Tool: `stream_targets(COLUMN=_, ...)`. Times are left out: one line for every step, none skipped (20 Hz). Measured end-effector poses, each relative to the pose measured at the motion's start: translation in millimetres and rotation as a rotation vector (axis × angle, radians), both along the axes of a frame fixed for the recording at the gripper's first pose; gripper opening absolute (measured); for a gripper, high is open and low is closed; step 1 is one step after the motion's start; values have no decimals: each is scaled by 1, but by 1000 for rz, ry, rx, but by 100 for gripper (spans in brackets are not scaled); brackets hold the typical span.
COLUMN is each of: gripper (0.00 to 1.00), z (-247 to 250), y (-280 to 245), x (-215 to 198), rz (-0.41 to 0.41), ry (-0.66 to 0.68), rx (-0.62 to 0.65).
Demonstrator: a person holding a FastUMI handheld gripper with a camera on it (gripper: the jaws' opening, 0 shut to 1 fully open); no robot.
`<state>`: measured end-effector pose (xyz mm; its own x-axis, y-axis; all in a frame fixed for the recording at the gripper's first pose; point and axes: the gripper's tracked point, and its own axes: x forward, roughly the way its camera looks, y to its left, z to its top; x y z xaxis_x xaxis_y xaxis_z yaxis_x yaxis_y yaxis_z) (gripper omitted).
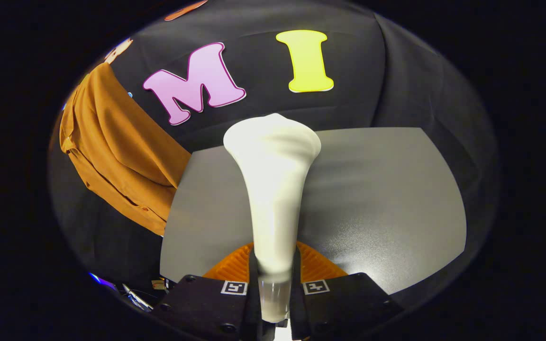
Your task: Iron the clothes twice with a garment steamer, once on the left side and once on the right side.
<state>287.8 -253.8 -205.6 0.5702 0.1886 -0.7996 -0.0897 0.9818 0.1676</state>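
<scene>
The fingers [273,272] are closed on the handle of the white garment steamer [273,189], which extends forward over the grey counter [386,199]. The brown garment [116,151] hangs far left against the booth wall.

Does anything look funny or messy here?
Nothing stands out. The tongs are shut on the white steamer, which points straight ahead over the grey table. The brown shirt hangs off to the side against the black wall, with soft folds but no mess.
</scene>
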Motion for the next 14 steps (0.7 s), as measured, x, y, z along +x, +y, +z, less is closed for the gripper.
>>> stream_targets(gripper=27, z=10, y=-2, x=-1, rz=-14, ry=-36, rx=-2)
stream_targets(gripper=27, z=19, y=-6, x=-3, rz=-28, ry=-78, rx=-13)
stream_targets(gripper=27, z=31, y=-11, x=-5, rz=-36, ry=-121, rx=-27)
stream_targets(gripper=27, z=39, y=-14, x=-11, rz=-49, ry=-161, rx=-36)
stream_targets(gripper=27, z=50, y=-16, x=-14, rz=-68, ry=-199, rx=-36)
stream_targets(gripper=27, z=61, y=-13, x=-18, rz=-84, ry=-240, rx=-37)
stream_targets(gripper=27, z=74, y=-11, x=-25, rz=-96, ry=-283, rx=-41)
stream_targets(gripper=27, z=85, y=-7, x=-35, rz=-107, ry=-322, rx=-44)
stream_targets(gripper=27, z=96, y=0, x=-46, rz=-111, ry=-355, rx=-50)
stream_targets(gripper=27, z=104, y=9, x=-56, rz=-117, ry=-386, rx=-51)
stream_targets(gripper=27, z=113, y=20, x=-66, rz=-123, ry=-415, rx=-52)
stream_targets(gripper=27, z=122, y=33, x=-76, rz=-132, ry=-446, rx=-57)
stream_targets(gripper=27, z=128, y=47, x=-84, rz=-127, ry=-467, rx=-65)
stream_targets(gripper=27, z=133, y=64, x=-94, rz=-115, ry=-490, rx=-67)
